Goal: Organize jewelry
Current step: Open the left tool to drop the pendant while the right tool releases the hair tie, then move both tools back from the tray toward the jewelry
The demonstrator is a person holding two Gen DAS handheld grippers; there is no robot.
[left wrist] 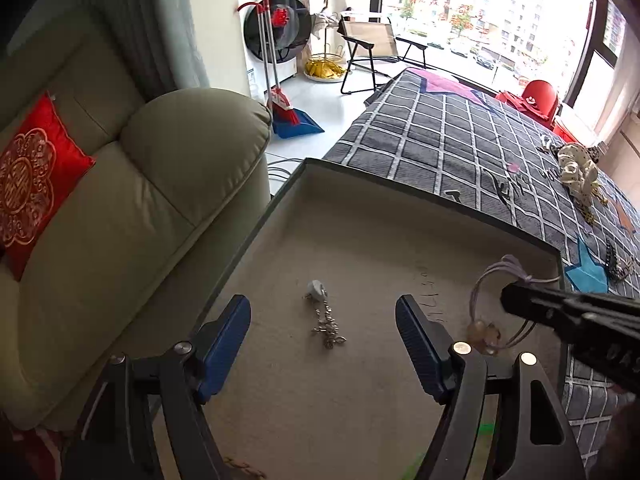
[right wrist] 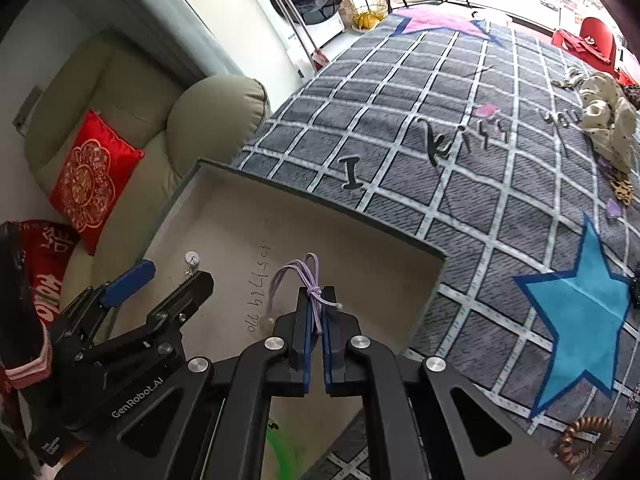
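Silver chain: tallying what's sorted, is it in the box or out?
In. The silver chain lies on the box floor, between the open left tongs, untouched.

A beige sofa (left wrist: pixel 132 208) with a red cushion (left wrist: pixel 32 184) at nine o'clock; washing machine (left wrist: pixel 276 28), broom (left wrist: pixel 280 96), folding chair (left wrist: pixel 372 48) at twelve.
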